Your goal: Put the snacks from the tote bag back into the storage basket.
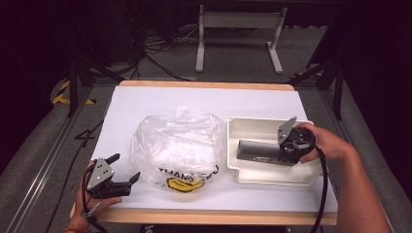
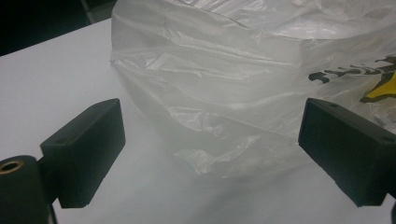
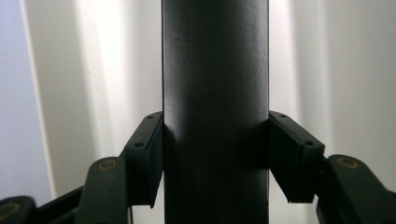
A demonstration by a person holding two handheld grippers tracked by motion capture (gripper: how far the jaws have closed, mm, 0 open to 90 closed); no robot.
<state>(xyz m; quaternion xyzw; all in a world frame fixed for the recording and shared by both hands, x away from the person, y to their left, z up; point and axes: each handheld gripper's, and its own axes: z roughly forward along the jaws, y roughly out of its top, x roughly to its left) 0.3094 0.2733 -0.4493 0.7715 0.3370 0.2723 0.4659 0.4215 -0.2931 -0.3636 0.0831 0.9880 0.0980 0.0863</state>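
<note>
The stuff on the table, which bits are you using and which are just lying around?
Being used:
- long dark grey cylinder, clamped between the right gripper jaws
- shallow cream plastic tray under it
- crumpled clear plastic bag with yellow print, in front of the open left gripper

Just lying about:
- white table frame on the floor behind
- black cables on the floor

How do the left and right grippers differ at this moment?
The left gripper is open and empty, its jaws spread toward the crumpled clear plastic bag; the right gripper is shut on the dark grey bar in the cream plastic tray. Both are hand-held, with black jaws.
</note>
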